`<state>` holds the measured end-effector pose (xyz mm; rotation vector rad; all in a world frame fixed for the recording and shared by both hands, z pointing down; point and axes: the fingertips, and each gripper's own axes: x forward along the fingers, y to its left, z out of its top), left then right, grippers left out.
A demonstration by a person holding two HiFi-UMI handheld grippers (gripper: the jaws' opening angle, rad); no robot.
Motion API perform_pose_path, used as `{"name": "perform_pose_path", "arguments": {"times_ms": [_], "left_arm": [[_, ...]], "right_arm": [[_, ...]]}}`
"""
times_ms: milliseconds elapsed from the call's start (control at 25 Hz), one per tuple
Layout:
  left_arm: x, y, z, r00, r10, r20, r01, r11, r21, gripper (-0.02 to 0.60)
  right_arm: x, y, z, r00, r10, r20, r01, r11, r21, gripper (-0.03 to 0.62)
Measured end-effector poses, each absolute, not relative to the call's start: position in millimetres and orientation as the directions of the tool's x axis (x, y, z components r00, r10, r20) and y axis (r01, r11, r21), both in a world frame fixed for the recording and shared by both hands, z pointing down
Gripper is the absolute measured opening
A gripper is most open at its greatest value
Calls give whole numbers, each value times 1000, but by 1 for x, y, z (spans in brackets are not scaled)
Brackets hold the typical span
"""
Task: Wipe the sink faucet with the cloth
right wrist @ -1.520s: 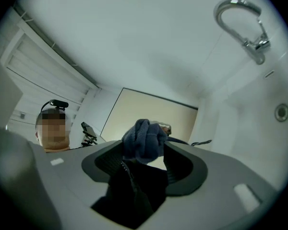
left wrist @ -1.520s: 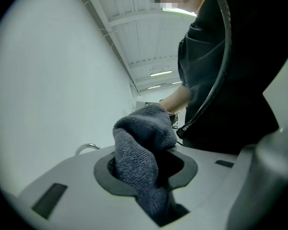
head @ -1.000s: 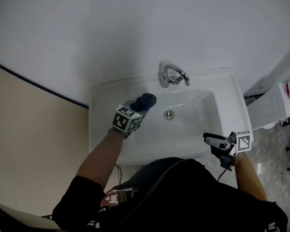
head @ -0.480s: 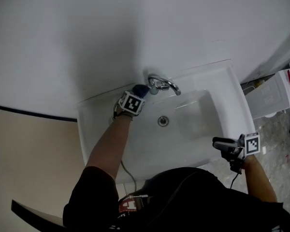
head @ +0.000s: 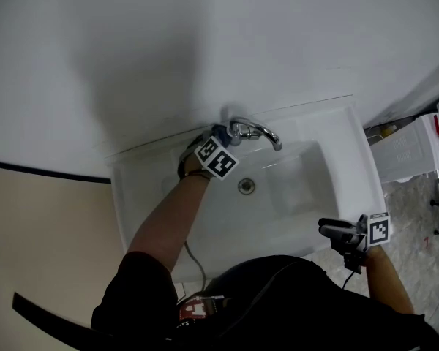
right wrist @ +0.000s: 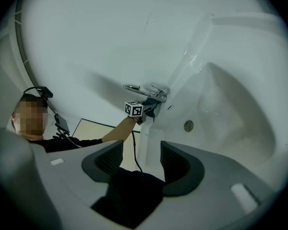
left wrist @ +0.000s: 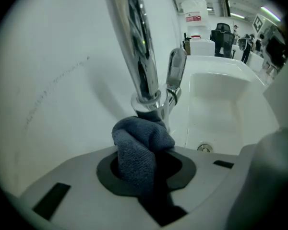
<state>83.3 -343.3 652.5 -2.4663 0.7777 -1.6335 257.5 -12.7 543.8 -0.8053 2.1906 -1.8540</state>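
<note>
One red label shows on a white container (left wrist: pixel 194 12) far across the room, too small to read, and each claw carries a cube of black-and-white square markers. A white sink (head: pixel 351 145) stands against a plain white wall (head: pixel 205 35); left of it the lower wall turns beige under a dark band (head: pixel 44 172), and pale stone-patterned floor (head: pixel 417 218) shows at the right. The chrome faucet (head: pixel 256 131) rises from the back rim of the sink, with the drain (head: pixel 246 186) in the basin just in front of it. The left claw (head: pixel 214 141) points steeply down at the faucet's foot; its jaws have just been closing and clamp a bunched blue-grey cloth (left wrist: pixel 139 143), whose top fold touches the base of the faucet (left wrist: pixel 141 56) on its left side. The right claw (head: pixel 329 229) hangs at the sink's front right corner, well apart from the faucet, its jaws spread wide with nothing between them.
</note>
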Motion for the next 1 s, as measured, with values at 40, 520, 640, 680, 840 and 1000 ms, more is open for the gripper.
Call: {"name": "perform_pose_path", "arguments": {"times_ms": [40, 520, 640, 680, 840, 1000], "left_arm": [[83, -343, 642, 301, -470, 830, -349, -864, -363, 84], [93, -274, 663, 432, -227, 873, -532, -846, 43, 84], [120, -274, 685, 545, -120, 830, -638, -702, 317, 84], [127, -279, 684, 587, -109, 802, -658, -642, 393, 84], [131, -289, 675, 675, -85, 733, -658, -519, 545, 84], [117, -294, 646, 681, -127, 721, -631, -602, 489, 84]], "right_arm": [[257, -14, 542, -844, -493, 210, -292, 94, -952, 232], [268, 4, 547, -850, -496, 180, -250, 78, -965, 230], [273, 14, 549, -846, -498, 190, -249, 54, -967, 232], [273, 16, 549, -844, -502, 190, -249, 51, -967, 232], [278, 26, 547, -828, -527, 190, -247, 38, -968, 232], [292, 25, 548, -816, -544, 195, -266, 53, -962, 230]]}}
